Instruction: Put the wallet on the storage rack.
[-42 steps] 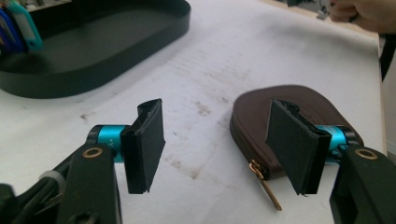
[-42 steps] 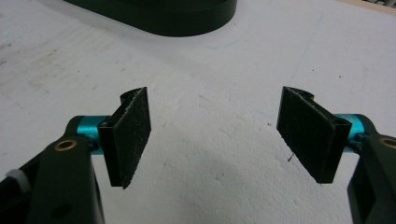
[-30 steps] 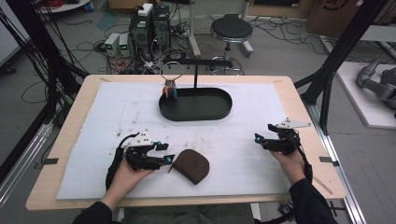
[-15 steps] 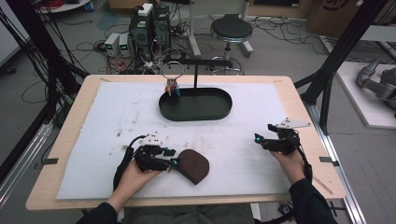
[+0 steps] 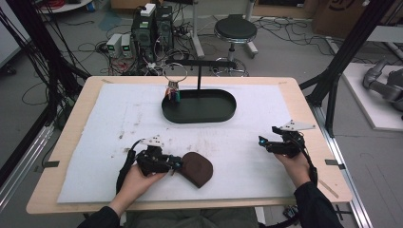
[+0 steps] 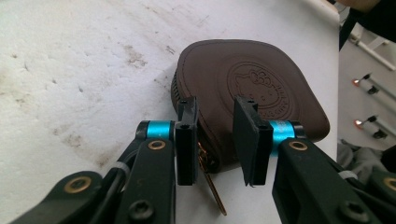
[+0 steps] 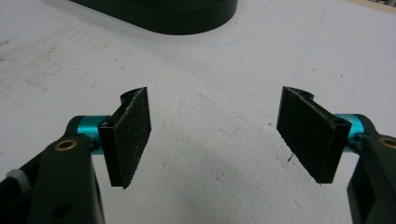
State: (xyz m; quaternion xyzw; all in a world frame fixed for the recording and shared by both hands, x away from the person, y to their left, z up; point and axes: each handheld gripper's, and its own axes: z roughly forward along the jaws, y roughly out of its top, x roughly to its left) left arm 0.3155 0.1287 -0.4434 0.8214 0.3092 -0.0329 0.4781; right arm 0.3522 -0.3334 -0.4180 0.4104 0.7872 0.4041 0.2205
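Left gripper view: left gripper, fingers parted, straddles the brown pouch's zipper end. Right gripper hovers wide open above the table. Closing too shallowly could pinch only the zipper pull, letting the pouch slip.

Soft, even light is falling from above; the white mat is looking bright, shadows are staying faint, and the near jaws are blurring slightly.

High view hangs above the person's side, looking forward and down over the whole white surface. Left gripper view sits low and very close, looking along its jaws at the brown pouch, which the high view shares. Right gripper view skims the surface toward the black tray.
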